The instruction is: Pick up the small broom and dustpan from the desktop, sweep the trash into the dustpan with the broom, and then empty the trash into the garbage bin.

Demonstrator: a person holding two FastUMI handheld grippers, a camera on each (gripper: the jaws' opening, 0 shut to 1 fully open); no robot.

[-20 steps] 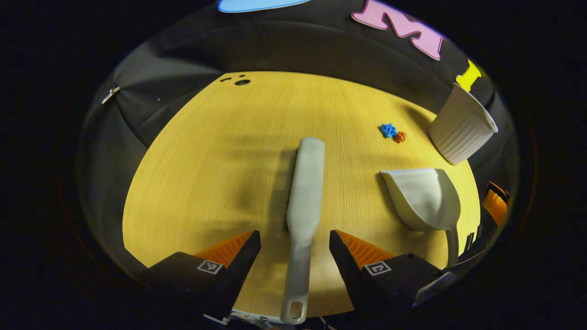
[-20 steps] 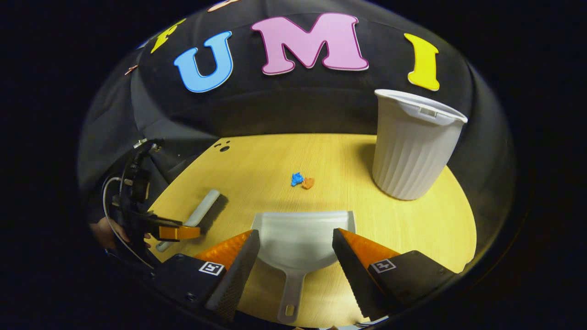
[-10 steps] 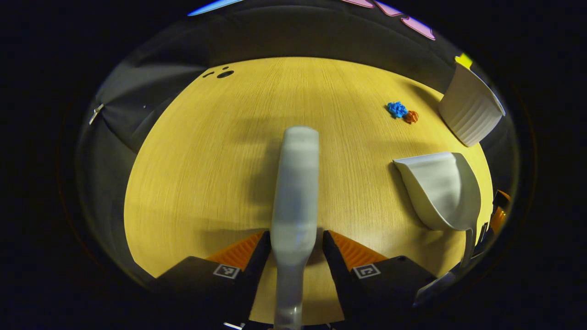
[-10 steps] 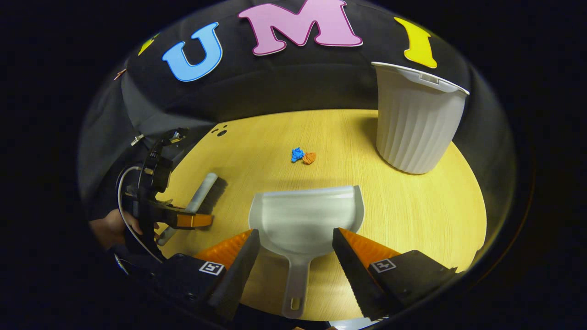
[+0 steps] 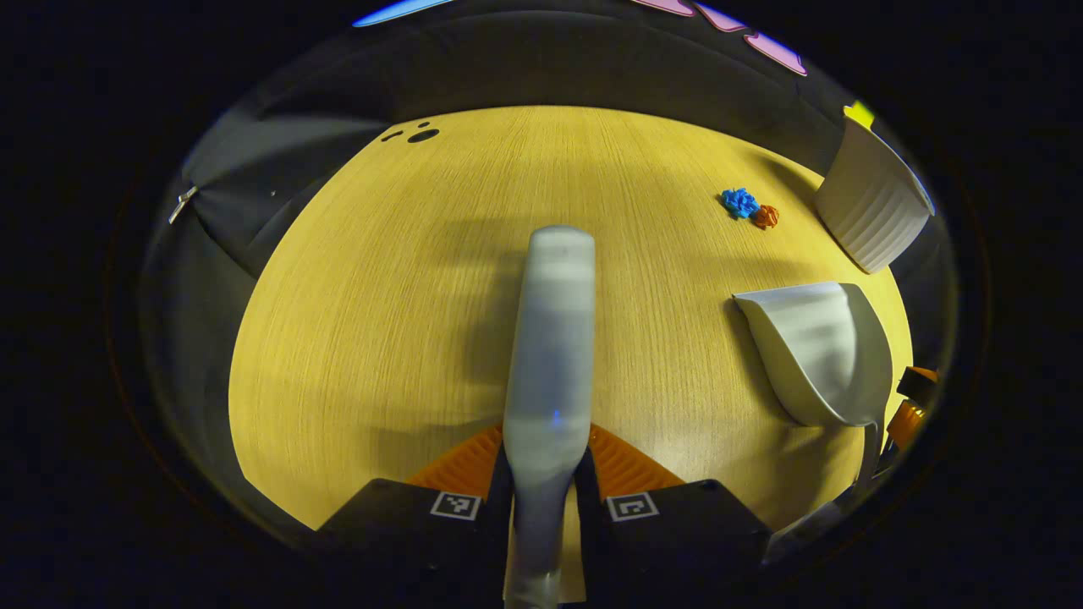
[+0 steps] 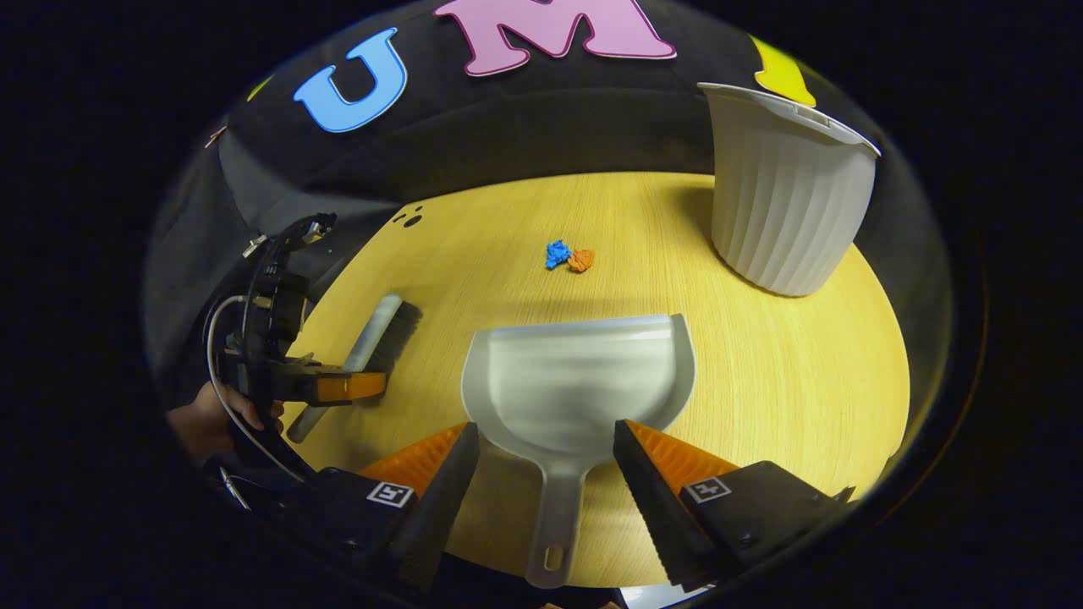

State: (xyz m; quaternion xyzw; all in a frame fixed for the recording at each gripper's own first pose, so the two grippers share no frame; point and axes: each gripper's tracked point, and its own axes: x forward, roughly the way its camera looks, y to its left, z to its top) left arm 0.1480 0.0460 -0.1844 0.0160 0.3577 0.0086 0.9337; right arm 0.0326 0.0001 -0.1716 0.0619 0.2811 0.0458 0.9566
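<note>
Pickup step. Left gripper [image 5: 544,474] clenched on broom [image 5: 550,338] handle. Right gripper [image 6: 546,461] spread, straddling dustpan [image 6: 575,381] handle on desk [image 6: 804,381]. Trash [image 6: 568,256] at 12 o'clock, bin [image 6: 783,211] at 1. Next: close right fingers squarely on handle.

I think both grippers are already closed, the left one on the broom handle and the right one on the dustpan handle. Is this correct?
Only half right. In the left gripper view the left gripper is shut on the broom. In the right gripper view the right gripper is open, its fingers apart on either side of the dustpan handle, not touching it.
</note>
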